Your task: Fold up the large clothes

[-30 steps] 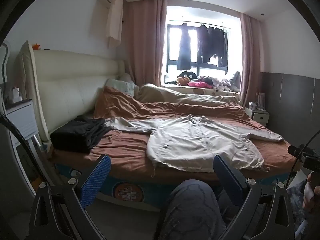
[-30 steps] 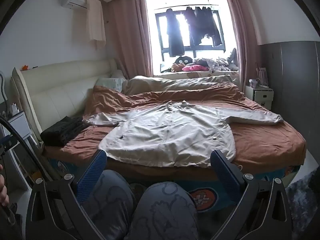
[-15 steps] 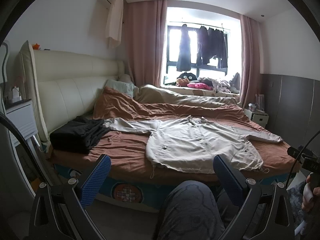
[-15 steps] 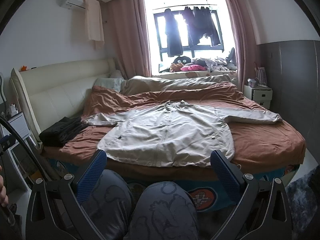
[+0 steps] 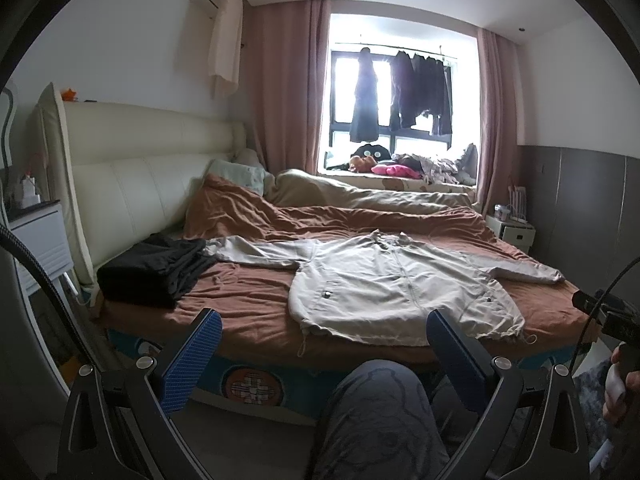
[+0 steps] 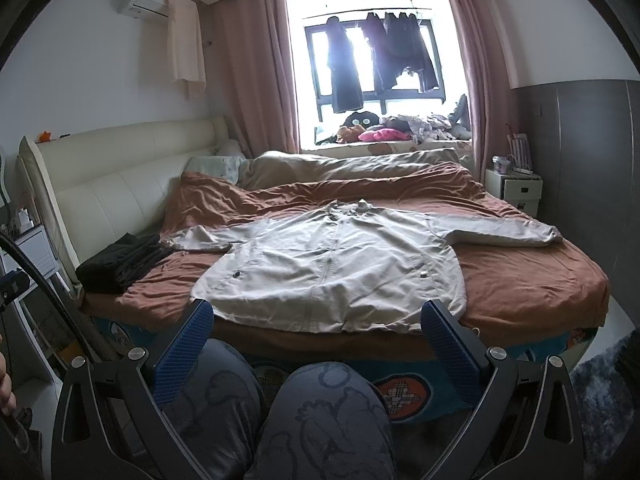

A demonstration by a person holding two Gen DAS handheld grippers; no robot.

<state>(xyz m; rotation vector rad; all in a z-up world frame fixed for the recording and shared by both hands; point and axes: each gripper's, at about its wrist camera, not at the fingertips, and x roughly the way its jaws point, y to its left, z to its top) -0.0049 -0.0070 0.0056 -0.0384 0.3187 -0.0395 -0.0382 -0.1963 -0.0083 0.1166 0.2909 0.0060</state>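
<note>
A light beige zip jacket [image 5: 400, 280] lies flat and face up on the brown bed cover [image 5: 248, 296], sleeves spread left and right, hem towards me. In the right wrist view the jacket [image 6: 332, 268] fills the middle of the bed. My left gripper [image 5: 324, 344] is open and empty, held off the bed's near edge, short of the hem. My right gripper [image 6: 318, 332] is open and empty, just before the hem. The person's knees [image 6: 320, 408] sit below both grippers.
A folded black garment [image 5: 152, 268] lies at the bed's left end by the cream headboard [image 5: 132, 184]. A rumpled duvet [image 6: 360, 168] lies at the far side under the window. White nightstands stand left [image 5: 36, 240] and right [image 6: 512, 188].
Both grippers have risen and tilted slightly, so the bed sits a little lower in view. The jacket has not moved and the jaws stay open.
</note>
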